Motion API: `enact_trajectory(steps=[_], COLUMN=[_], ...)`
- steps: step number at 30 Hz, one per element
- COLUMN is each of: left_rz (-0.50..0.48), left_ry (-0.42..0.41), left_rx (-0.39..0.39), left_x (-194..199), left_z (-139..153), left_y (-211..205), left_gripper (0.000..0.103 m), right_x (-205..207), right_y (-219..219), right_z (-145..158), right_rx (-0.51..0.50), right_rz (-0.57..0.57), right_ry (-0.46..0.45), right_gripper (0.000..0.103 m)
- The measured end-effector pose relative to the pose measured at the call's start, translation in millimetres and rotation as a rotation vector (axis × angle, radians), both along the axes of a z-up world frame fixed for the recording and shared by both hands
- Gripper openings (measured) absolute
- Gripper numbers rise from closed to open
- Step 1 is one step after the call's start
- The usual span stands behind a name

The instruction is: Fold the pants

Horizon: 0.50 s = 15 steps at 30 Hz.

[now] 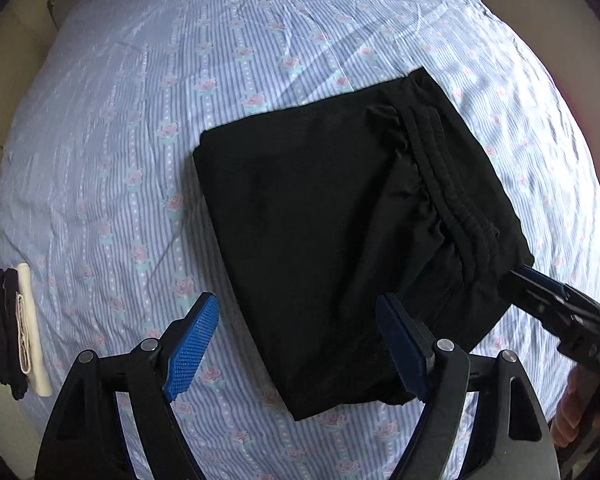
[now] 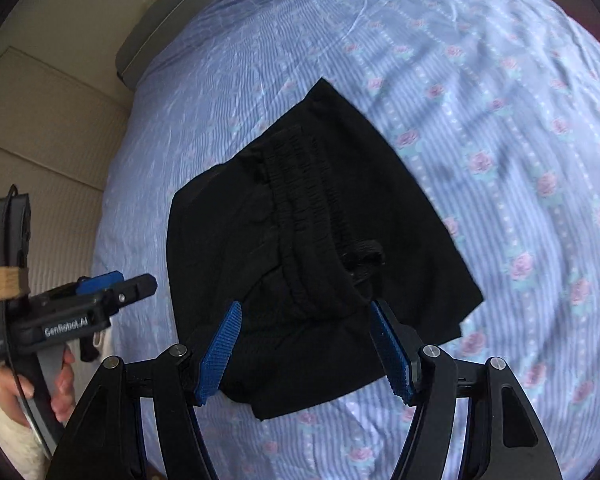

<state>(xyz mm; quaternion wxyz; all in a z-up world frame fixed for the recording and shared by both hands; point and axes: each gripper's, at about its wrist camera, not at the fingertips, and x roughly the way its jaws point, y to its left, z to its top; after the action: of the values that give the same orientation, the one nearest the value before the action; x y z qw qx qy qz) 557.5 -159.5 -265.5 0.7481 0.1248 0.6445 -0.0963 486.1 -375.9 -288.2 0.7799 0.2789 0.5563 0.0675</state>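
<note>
Black pants lie folded into a compact block on the bed, their elastic waistband on top at the right. They also show in the right wrist view. My left gripper is open and empty, its jaws wide apart over the block's near left edge. My right gripper is open and empty, hovering over the near edge by the waistband. It also shows in the left wrist view, at the block's right corner. The left gripper shows at the left in the right wrist view.
The bed sheet is blue striped with pink roses. A small stack of folded dark and cream cloths lies at the bed's left edge. Beige floor lies beyond the bed.
</note>
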Motion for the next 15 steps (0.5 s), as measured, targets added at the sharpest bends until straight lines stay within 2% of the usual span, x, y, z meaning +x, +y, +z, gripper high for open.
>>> enact_trajectory(steps=[2,6,10,15], left_rz=[-0.007,-0.006,0.03,0.048], left_ry=[0.022,0.05,0.078,0.061], left_rx=[-0.014,-0.041,-0.077,-0.105], left_x=[-6.5,-20.0,-20.4,-17.4], left_z=[-12.3,-23.5,-27.4,-18.2], left_y=[1.2,4.5,8.0,17.5], left_gripper=[0.081,0.081,0.081,0.081], right_x=[3.3,-0.5,1.2,9.5], right_y=[4.3,7.4,11.5,7.4], right_z=[-17.7,-52.1,-62.5,-79.1], right_rx=[0.045,0.199,0.175,0.193], right_rz=[-0.022,-0.113,-0.152,-0.234], right_ry=[0.045,0.135,0.139,0.178], right_gripper=[0.067,0.067,0.067,0.067])
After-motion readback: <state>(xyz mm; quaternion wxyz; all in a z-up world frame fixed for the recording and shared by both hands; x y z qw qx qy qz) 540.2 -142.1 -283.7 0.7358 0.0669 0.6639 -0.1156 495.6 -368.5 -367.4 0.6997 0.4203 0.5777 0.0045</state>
